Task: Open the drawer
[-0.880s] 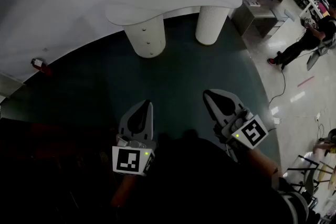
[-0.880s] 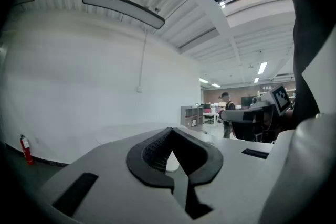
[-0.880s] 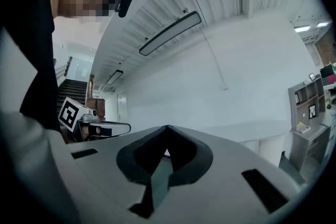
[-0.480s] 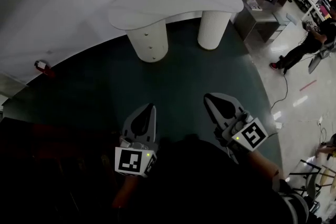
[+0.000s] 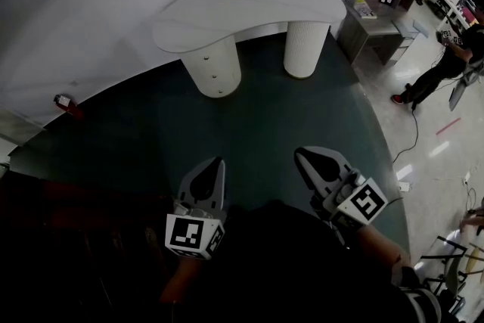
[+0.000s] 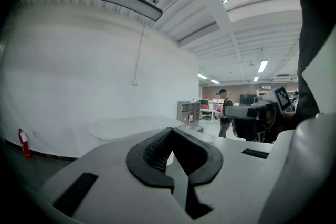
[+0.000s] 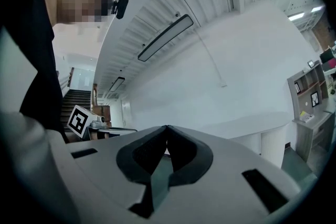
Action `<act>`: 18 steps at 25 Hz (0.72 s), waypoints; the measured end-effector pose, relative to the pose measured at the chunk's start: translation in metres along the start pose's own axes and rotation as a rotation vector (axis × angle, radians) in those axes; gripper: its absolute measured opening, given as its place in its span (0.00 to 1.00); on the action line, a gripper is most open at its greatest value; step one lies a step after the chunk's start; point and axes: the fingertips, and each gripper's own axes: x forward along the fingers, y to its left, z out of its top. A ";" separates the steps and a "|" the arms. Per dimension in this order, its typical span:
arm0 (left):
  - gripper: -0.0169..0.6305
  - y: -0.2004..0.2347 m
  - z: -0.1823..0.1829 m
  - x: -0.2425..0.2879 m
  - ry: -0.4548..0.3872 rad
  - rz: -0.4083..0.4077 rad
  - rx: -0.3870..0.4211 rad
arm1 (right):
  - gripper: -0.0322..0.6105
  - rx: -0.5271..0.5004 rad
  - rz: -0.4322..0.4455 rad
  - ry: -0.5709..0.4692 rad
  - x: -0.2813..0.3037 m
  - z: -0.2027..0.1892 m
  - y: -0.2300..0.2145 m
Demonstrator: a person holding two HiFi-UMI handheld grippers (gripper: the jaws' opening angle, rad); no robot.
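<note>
A white kidney-shaped desk [image 5: 249,4] stands against the wall on two round pedestals. The left pedestal [image 5: 213,68] carries a column of small drawer knobs; the right pedestal [image 5: 305,49] is plain. My left gripper [image 5: 215,160] and right gripper [image 5: 299,153] hover side by side over the dark carpet, well short of the desk. Both are shut with nothing between the jaws. The left gripper view shows its tips [image 6: 170,130] meeting, with the desk [image 6: 131,126] far beyond. In the right gripper view the tips [image 7: 167,127] also meet, and the desk [image 7: 252,120] is at the right.
A grey shelf unit [image 5: 374,4] stands right of the desk. A person [image 5: 439,72] stands on the pale floor at far right, near a cable. A red fire extinguisher [image 5: 64,102] sits at the wall's foot on the left. Dark carpet [image 5: 249,125] lies between me and the desk.
Both grippers sit slightly lower in the head view and stay shut. The desk has barely shifted in the frame.
</note>
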 end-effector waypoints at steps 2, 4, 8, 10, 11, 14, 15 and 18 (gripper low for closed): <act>0.04 -0.005 -0.007 0.001 0.013 0.015 -0.013 | 0.07 0.016 0.008 0.014 -0.010 -0.010 -0.003; 0.04 -0.011 -0.012 0.003 0.019 0.028 -0.030 | 0.08 0.039 0.011 0.033 -0.020 -0.020 -0.009; 0.04 -0.027 -0.011 0.014 0.025 0.024 -0.033 | 0.08 0.084 0.023 0.058 -0.033 -0.027 -0.023; 0.04 -0.029 -0.014 0.019 0.027 0.022 -0.032 | 0.08 0.091 0.037 0.069 -0.031 -0.030 -0.028; 0.04 -0.027 -0.015 0.022 0.031 0.026 -0.034 | 0.08 0.090 0.046 0.074 -0.027 -0.031 -0.029; 0.04 -0.017 -0.017 0.030 0.039 0.034 -0.046 | 0.08 0.089 0.083 0.083 -0.008 -0.031 -0.032; 0.04 -0.012 -0.016 0.033 0.039 0.037 -0.046 | 0.08 0.088 0.098 0.089 -0.001 -0.031 -0.032; 0.04 0.006 -0.013 0.045 0.037 0.054 -0.052 | 0.08 0.088 0.138 0.116 0.021 -0.033 -0.036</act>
